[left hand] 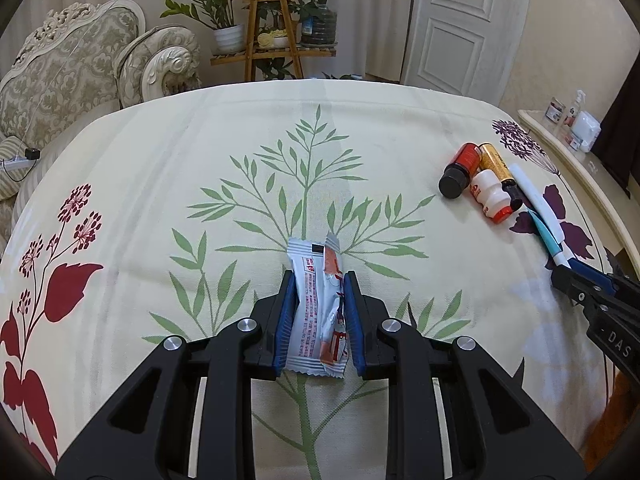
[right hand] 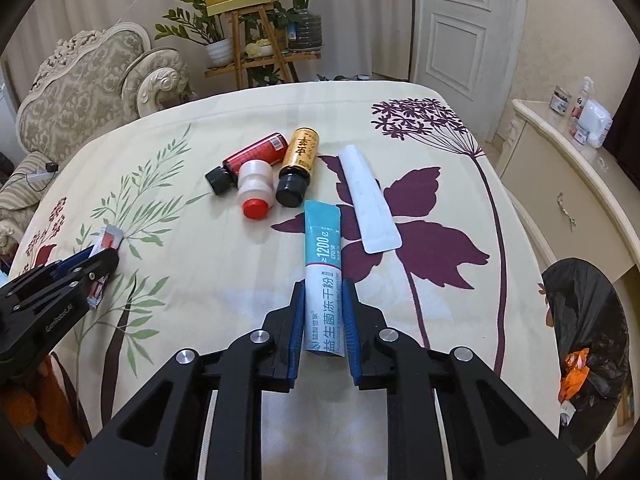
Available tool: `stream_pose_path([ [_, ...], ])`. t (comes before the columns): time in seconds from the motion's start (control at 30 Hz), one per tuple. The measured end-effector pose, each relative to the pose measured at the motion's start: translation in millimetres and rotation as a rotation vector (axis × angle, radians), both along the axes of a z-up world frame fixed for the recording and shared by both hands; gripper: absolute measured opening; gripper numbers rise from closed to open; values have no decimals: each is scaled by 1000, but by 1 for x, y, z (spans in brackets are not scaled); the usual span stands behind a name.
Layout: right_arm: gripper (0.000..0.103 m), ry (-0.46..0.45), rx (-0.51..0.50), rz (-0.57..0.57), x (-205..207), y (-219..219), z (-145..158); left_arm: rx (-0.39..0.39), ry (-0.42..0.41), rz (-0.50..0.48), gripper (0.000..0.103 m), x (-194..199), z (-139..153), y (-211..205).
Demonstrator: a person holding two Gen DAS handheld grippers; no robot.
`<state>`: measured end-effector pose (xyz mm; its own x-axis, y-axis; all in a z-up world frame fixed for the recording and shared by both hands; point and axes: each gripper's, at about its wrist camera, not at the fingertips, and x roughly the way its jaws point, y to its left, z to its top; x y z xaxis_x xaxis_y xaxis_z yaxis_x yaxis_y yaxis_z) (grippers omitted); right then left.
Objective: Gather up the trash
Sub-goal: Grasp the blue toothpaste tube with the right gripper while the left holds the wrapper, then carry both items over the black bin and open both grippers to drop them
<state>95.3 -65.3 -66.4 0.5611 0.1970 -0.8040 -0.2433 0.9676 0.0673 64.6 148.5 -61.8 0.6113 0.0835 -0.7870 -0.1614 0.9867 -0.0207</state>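
Two hand-held claws work over a floral-printed surface (right hand: pixel 208 280) strewn with trash; the left claw (left hand: pixel 318 280) is clenched on a white snack wrapper (left hand: pixel 316 312) near the middle of the surface, its blue pads (left hand: pixel 286 312) pressing both long sides of the crumpled packet; the right claw (right hand: pixel 322 286) grips a teal sachet (right hand: pixel 323 276) printed with white lettering, pads tight against its lower half, the upper half jutting out ahead of the fingers and lying on the cloth toward the right edge; just beside the sachet, on its right, lies a white strip packet (right hand: pixel 370 204) across a purple leaf print; beyond the sachet, toward the far edge, three small bottles lie on their sides in a cluster, touching or nearly so: a red bottle (right hand: pixel 256 154) with a black cap, a gold bottle (right hand: pixel 302 154) with a black cap, and a white bottle (right hand: pixel 256 184) with a red cap in front of them; off the right edge a black bin bag (right hand: pixel 588 320) stands open with an orange wrapper (right hand: pixel 574 368) showing inside; a cream cabinet (right hand: pixel 560 184) stands behind the bag, and an ornate sofa (right hand: pixel 88 92) and a plant stand (right hand: pixel 256 56) sit past the far edge, next to a white door (right hand: pixel 460 20).
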Motion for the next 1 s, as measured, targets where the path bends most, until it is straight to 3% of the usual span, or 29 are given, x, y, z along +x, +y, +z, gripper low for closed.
stream_pose_path([
  [0.23,31,1,-1,-10,12,2,-3,-1,0,1,24,1,-1,2],
  [0.4,31,0,-15,-11,14,6,-6,4,-3,0,24,0,0,2],
  [0.53,20,-10,-19,-12,11,7,-5,15,-6,-5,24,1,0,2],
  [1.0,18,-86,18,-79,-21,-26,17,26,-49,-71,24,-10,14,-32],
])
